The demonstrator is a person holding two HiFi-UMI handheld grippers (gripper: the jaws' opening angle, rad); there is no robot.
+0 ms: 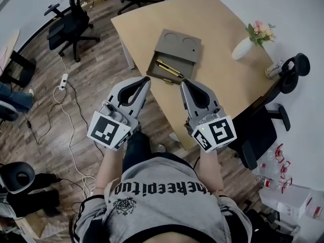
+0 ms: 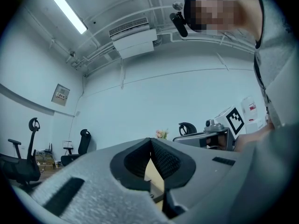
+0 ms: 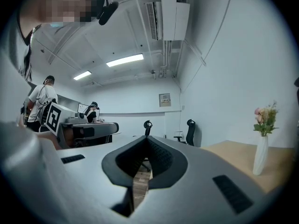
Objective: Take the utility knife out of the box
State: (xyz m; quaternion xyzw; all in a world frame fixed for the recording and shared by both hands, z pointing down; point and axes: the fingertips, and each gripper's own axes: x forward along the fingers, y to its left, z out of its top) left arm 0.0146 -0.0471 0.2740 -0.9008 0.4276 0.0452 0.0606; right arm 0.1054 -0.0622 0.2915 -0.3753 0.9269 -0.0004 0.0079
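In the head view a flat grey-brown box (image 1: 174,54) lies open on the tan table (image 1: 217,24), with its lid folded back. A yellow and black utility knife (image 1: 169,68) rests in the box's near tray. My left gripper (image 1: 147,80) is held level just short of the table's near edge. It is shut and empty, and its tips meet in the left gripper view (image 2: 150,141). My right gripper (image 1: 184,83) is beside it, also shut and empty, with its jaws closed in the right gripper view (image 3: 147,139). Both tips are a little short of the box.
A white vase with flowers (image 1: 243,48) stands on the table to the right of the box. A black office chair (image 1: 263,130) is at the table's right side, and more chairs (image 1: 71,22) stand at the far left. A power strip and cable (image 1: 63,81) lie on the wooden floor.
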